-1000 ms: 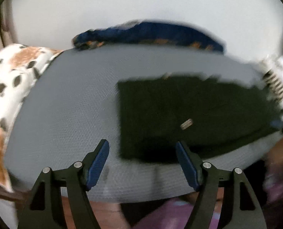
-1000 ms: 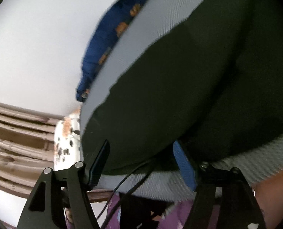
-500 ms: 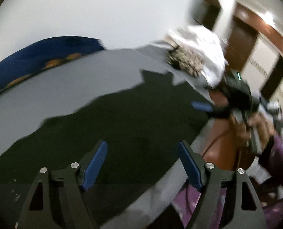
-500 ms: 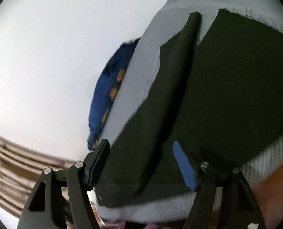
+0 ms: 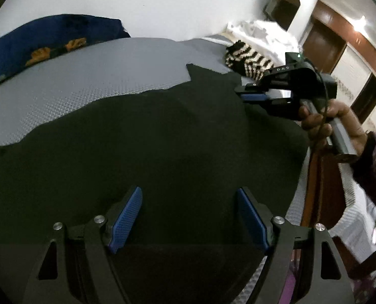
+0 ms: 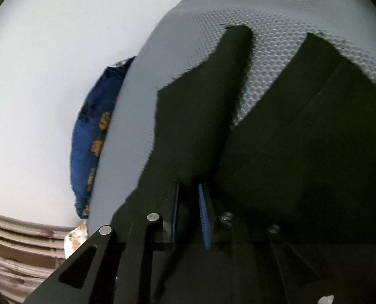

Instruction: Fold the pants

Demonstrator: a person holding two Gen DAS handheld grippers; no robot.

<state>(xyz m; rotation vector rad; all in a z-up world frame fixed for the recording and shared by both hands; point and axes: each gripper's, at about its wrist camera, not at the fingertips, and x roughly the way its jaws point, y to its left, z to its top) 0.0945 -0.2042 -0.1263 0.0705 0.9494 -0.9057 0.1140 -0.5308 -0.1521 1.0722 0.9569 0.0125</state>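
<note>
While the left gripper (image 5: pixel 189 217) hangs over the near part of the pants (image 5: pixel 142 136), its two blue pads (image 5: pixel 125 219) stand wide apart and nothing is pressed between them. The pants are dark, almost black, and lie spread flat on a grey mattress (image 5: pixel 91 76) with a dotted weave. Further along, at the right edge of the cloth, the right gripper (image 5: pixel 252 97) is held by a hand (image 5: pixel 322 119) in a purple sleeve (image 5: pixel 375 167). Its jaws are closing, and in the right wrist view a fold of the pants (image 6: pixel 203 116) sits between the nearly joined pads (image 6: pixel 204 217). Behind it lie a striped black-and-white cloth (image 5: pixel 247 62) and white fabric (image 5: pixel 261 34). At the far left a blue blanket (image 5: pixel 48 40) with orange marks touches the white wall (image 5: pixel 162 2).
</note>
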